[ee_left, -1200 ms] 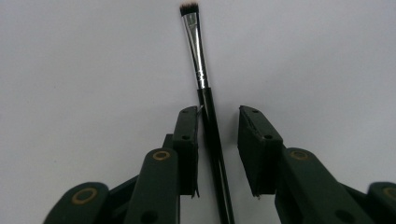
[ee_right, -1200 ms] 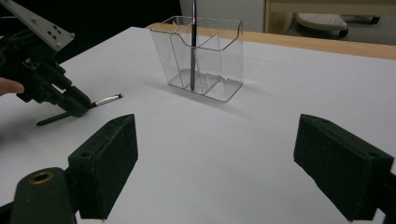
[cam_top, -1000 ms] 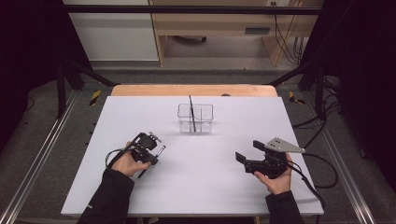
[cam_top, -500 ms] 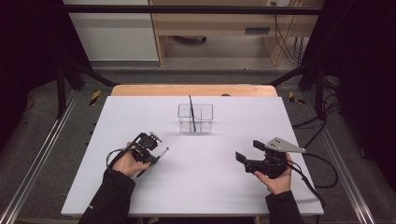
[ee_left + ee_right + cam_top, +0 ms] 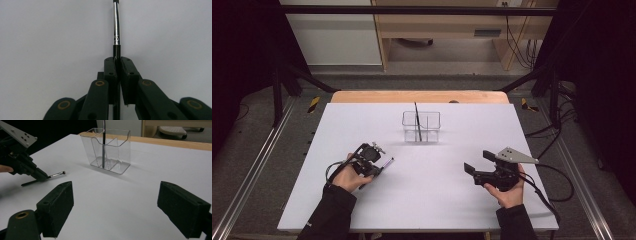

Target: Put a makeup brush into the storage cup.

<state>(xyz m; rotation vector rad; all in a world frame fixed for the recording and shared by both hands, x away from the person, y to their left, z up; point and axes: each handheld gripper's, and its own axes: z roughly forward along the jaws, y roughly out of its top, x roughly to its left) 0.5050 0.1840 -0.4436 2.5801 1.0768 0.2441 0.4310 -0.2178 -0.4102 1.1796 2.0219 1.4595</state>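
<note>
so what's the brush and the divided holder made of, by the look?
Brush: ferrule looks like polished metal, with bright streaks and crimp rings; the handle is glossy black, plastic or lacquered wood, can't tell. It's clamped in the left tool.
Holder: clear hard plastic, likely acrylic; the table shows through its shiny walls.

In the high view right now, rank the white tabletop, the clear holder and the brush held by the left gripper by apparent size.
1. White tabletop
2. Clear holder
3. Brush in the left gripper, mostly hidden, so its rank is unsure.

open tabletop (image 5: 452,200), clear organizer (image 5: 421,127) (centre) obstructing
</note>
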